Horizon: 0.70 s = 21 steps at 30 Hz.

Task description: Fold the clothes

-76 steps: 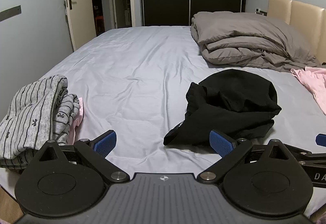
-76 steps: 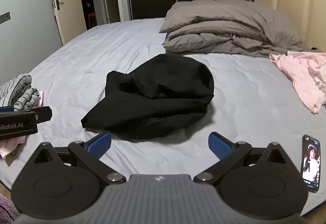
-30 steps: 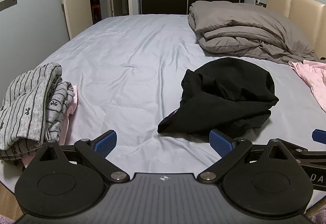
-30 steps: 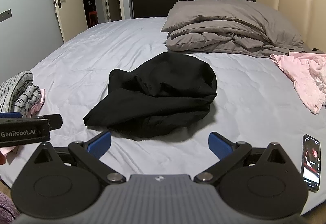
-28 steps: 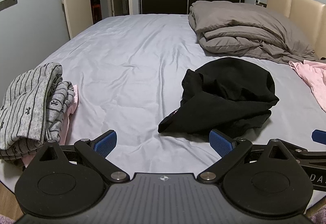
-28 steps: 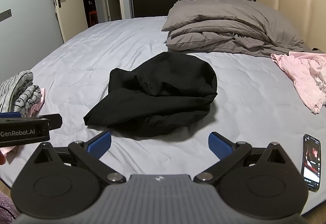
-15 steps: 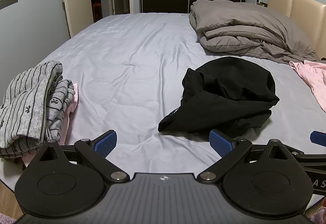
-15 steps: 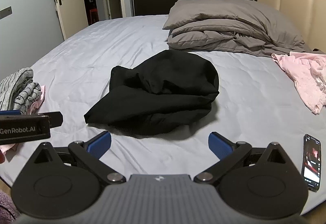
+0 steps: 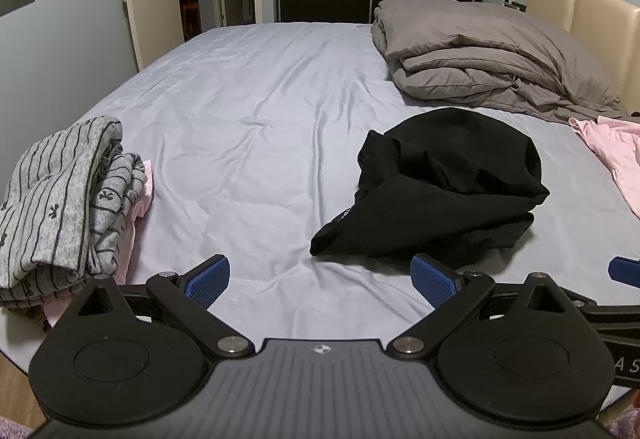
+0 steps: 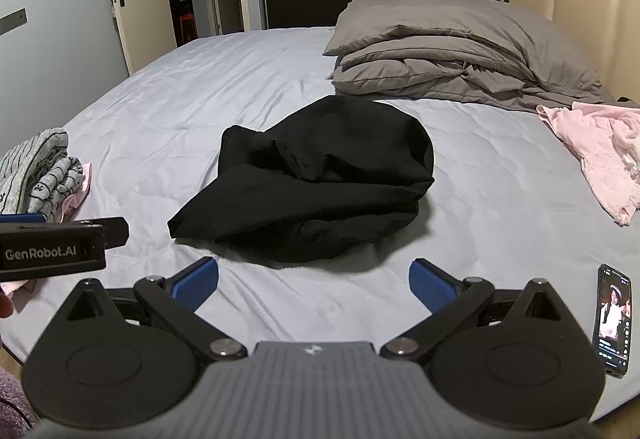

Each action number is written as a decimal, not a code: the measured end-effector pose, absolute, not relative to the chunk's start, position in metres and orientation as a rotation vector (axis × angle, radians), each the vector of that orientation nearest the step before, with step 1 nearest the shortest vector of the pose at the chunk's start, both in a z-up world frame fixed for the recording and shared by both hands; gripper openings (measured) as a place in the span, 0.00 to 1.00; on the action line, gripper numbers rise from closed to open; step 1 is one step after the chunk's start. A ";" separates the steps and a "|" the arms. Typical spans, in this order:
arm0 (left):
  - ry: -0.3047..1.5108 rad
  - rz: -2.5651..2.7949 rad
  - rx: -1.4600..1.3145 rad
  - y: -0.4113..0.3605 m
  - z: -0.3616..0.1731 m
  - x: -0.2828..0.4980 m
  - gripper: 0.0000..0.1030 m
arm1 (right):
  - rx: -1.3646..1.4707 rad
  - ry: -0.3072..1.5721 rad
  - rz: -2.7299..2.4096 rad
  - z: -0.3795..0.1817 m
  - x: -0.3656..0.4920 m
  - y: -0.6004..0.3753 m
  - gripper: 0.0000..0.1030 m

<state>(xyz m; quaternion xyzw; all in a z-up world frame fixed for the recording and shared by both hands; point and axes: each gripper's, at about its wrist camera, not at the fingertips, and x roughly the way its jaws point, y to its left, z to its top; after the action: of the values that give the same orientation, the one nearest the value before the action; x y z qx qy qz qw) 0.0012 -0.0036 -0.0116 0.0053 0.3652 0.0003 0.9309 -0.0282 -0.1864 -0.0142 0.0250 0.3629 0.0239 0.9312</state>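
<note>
black garment (image 10: 320, 179) | grey striped clothes (image 9: 60, 195) | pink garment (image 10: 600, 159) | pale lilac sheet (image 9: 260, 111) | taupe duvet (image 10: 460, 51)

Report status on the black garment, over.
Both grippers, left gripper and right gripper, open, empty. Black garment crumpled mid-bed, untouched. Phone near right edge, clear of it.

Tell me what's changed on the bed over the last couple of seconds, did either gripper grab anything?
Nothing was grabbed. Both views shifted slightly, so the left gripper and right gripper moved a little while staying open and empty. The black garment, the striped grey pile, the pink garment and the phone lie where they were.
</note>
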 end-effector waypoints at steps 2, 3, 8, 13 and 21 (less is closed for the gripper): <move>0.750 0.001 0.020 -0.004 -0.014 0.001 0.96 | 0.052 0.742 0.053 -0.014 -0.029 -0.187 1.00; 0.750 0.001 0.024 -0.004 -0.015 0.002 0.96 | 0.052 0.742 0.056 -0.015 -0.029 -0.187 1.00; 0.755 0.003 0.046 -0.005 -0.020 0.002 0.96 | 0.039 0.734 0.077 -0.018 -0.027 -0.190 0.99; 0.787 -0.034 0.101 -0.008 -0.026 0.010 0.95 | -0.013 0.745 0.109 -0.021 -0.021 -0.195 0.98; 0.833 -0.116 0.181 -0.014 -0.031 0.028 0.94 | -0.089 0.818 0.154 -0.027 -0.001 -0.206 0.90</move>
<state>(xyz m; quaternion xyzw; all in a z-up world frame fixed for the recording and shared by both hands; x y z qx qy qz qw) 0.0283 -0.0142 -0.0312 0.0876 0.4036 -0.0561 0.9090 -0.0012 -0.2060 -0.0272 -0.0430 0.3973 0.0749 0.9136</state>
